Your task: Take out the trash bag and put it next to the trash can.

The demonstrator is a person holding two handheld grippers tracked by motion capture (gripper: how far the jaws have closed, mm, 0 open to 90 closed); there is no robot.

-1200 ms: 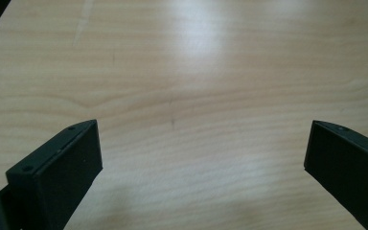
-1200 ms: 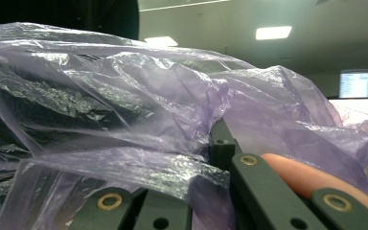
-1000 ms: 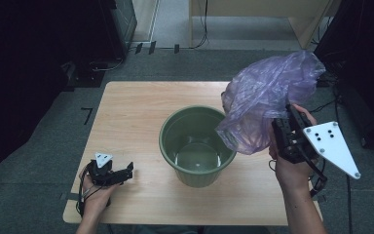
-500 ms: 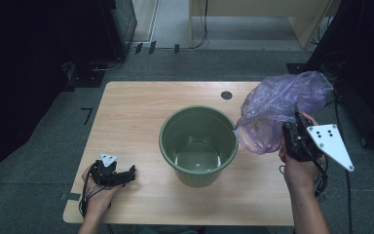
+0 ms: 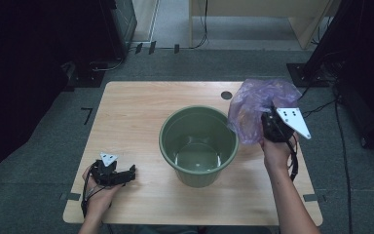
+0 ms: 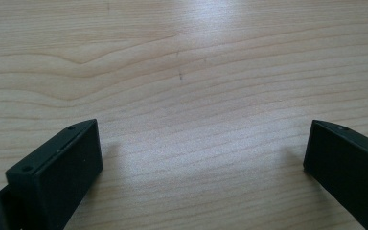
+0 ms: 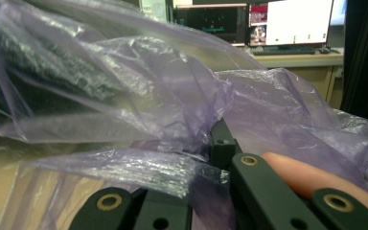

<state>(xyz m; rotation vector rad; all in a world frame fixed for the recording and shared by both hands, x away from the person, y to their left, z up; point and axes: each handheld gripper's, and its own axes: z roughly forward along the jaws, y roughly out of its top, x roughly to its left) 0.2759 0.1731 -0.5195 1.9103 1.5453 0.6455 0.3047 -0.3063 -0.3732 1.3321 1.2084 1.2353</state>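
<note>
A green bucket (image 5: 198,145) stands empty in the middle of the wooden table (image 5: 136,112). To its right, my right gripper (image 5: 269,123) is shut on a crumpled purple plastic bag (image 5: 258,107), held just above the table's right side. In the right gripper view the purple plastic bag (image 7: 139,110) billows over the closed jaws, and a fingertip shows beside them. My left gripper (image 5: 124,175) rests on the table near the front left corner. Its jaws stand wide apart over bare wood, the left gripper (image 6: 203,158) holding nothing.
A round dark hole (image 5: 226,95) marks the table behind the bucket. Dark equipment and cables line the floor at the back. Monitors (image 7: 292,21) on a desk show beyond the bag in the right gripper view.
My right gripper has carried the purple bag down and to the right, away from the bucket's rim toward the table's right side. The left gripper has stayed put.
</note>
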